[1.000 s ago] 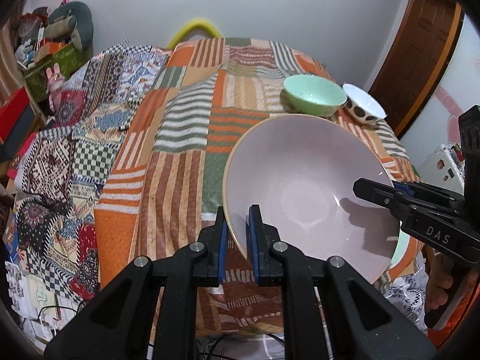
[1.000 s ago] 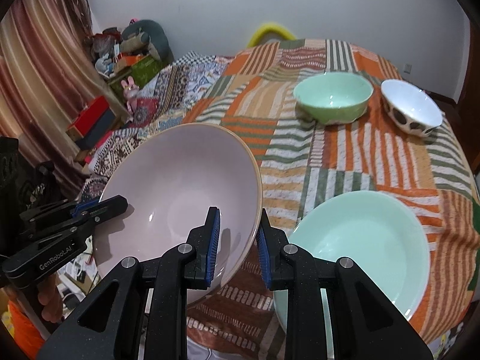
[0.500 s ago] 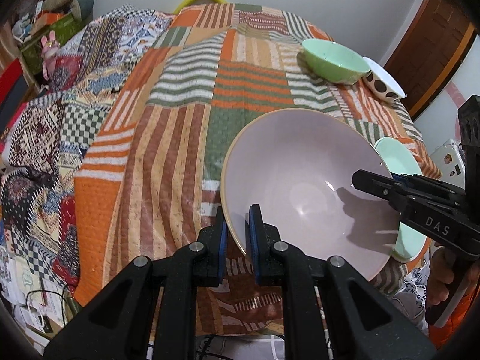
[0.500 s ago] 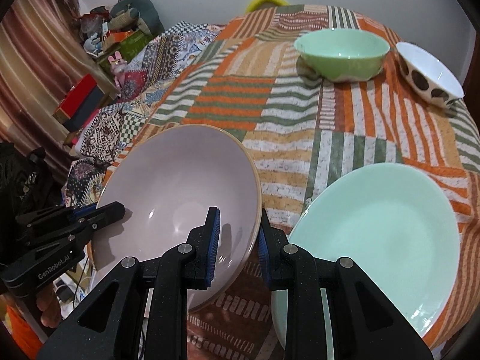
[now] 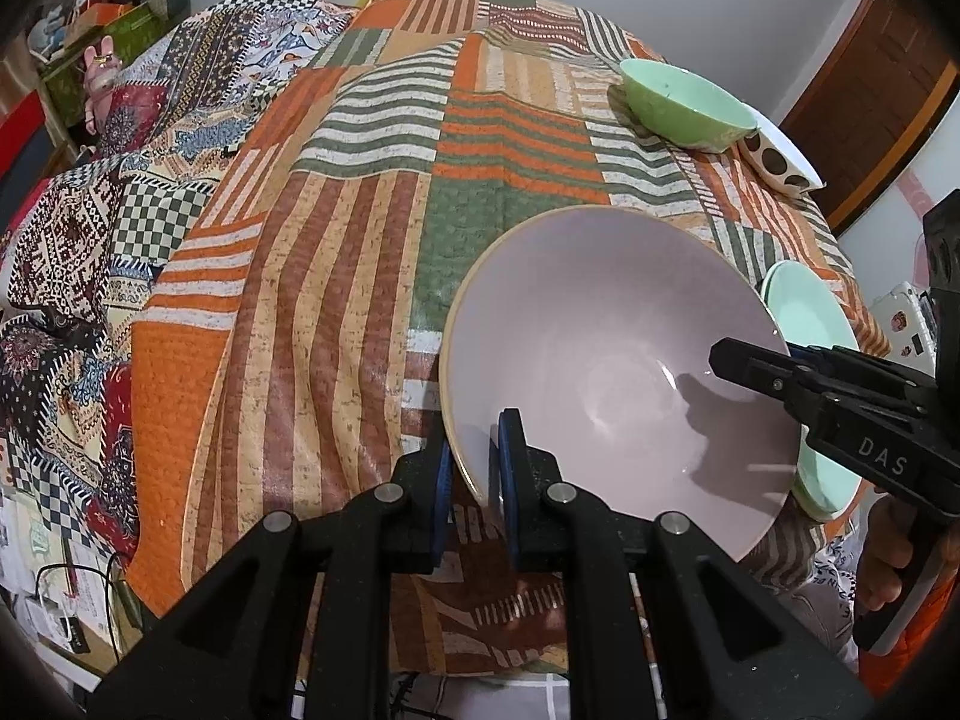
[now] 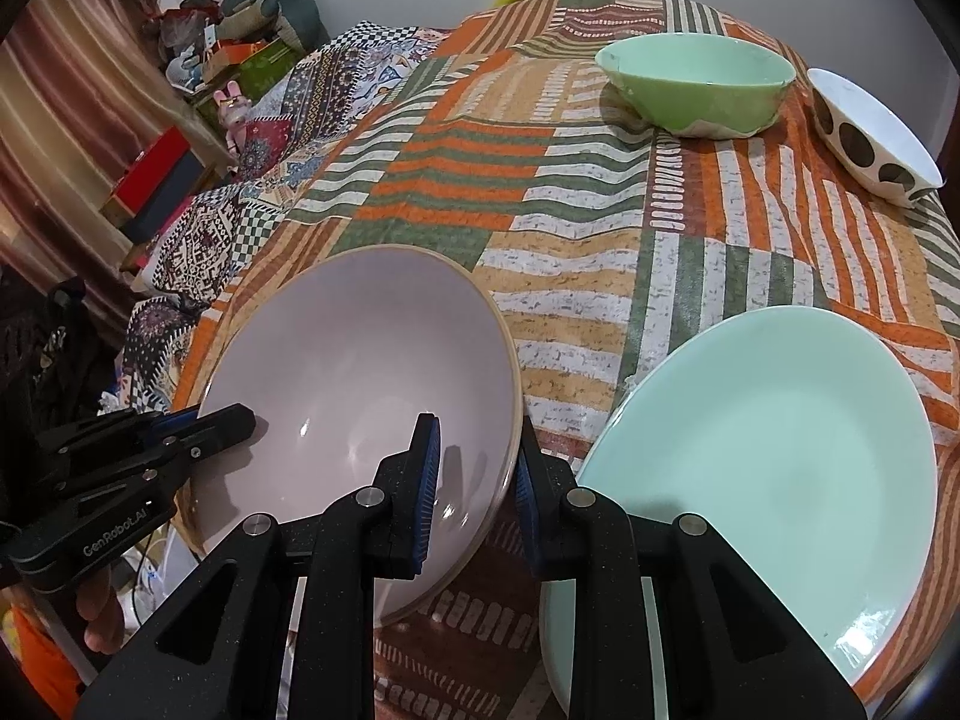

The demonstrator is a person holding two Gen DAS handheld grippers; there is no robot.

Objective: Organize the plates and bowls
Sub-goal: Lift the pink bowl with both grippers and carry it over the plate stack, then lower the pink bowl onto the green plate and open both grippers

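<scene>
Left wrist view shows the left gripper point(image 5: 471, 468) and the right gripper point(image 6: 474, 468) each clamped on opposite rims of the pink bowl point(image 5: 612, 372), probably to carry it level above the tablecloth point(image 5: 336, 252), beside the green plate point(image 6: 774, 468).

1. Three bowls are counted: a pink bowl point(image 6: 360, 396) near left; a green bowl point(image 6: 696, 84) far; a spotted bowl point(image 6: 870, 138) far right;
2. One green plate point(image 6: 774, 468) is counted, near right;
3. Two grippers are counted.
</scene>
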